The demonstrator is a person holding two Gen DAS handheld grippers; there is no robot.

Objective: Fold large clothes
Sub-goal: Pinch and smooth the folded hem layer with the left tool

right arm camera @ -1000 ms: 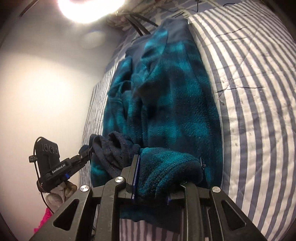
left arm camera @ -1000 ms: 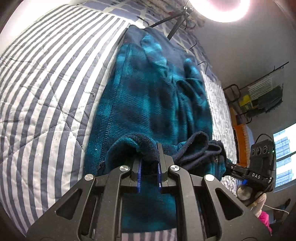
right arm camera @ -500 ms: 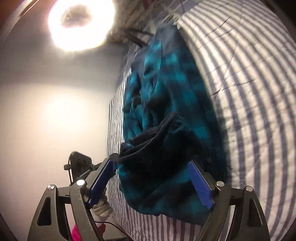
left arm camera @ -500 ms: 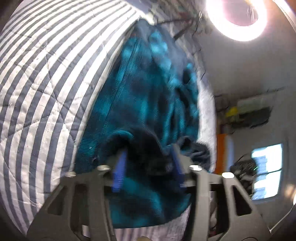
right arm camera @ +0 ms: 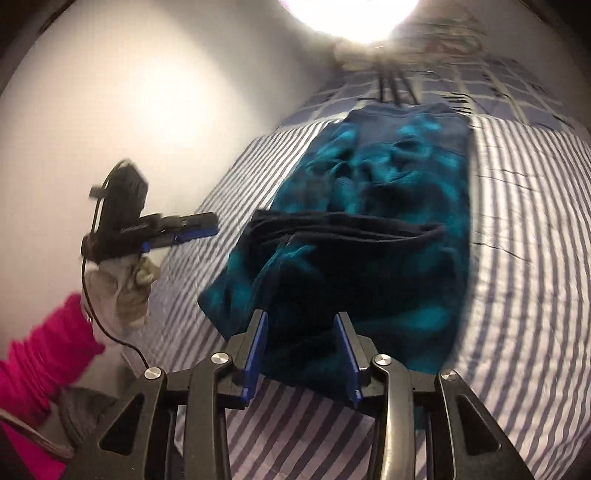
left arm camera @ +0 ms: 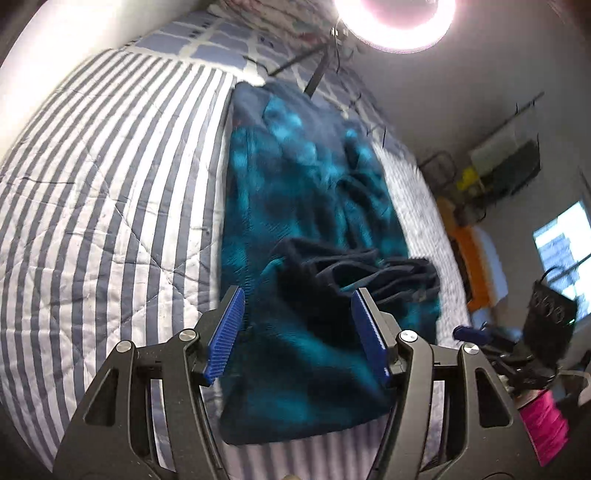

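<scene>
A large teal and navy plaid fleece garment [left arm camera: 306, 206] lies lengthwise on the striped bed, its near end folded over with a dark navy hem band [left arm camera: 354, 273] across the middle; it also shows in the right wrist view [right arm camera: 373, 221]. My left gripper [left arm camera: 297, 325] is open and empty, raised above the folded near end. My right gripper [right arm camera: 301, 350] is open and empty just above the garment's near edge. The left gripper also appears in the right wrist view [right arm camera: 192, 229], held by a gloved hand off the bed's left side.
The blue and white striped quilt [left arm camera: 103, 206] covers the bed, with a checked pillow [left arm camera: 207, 48] at the far end. A ring light [left arm camera: 399, 22] on a tripod stands behind. Shelving and orange furniture [left arm camera: 469, 258] stand to the right. A pink sleeve [right arm camera: 40, 347] is at lower left.
Both grippers opened and let go of the garment's edge, which dropped onto the body as a fold. Both then pulled back and up.
</scene>
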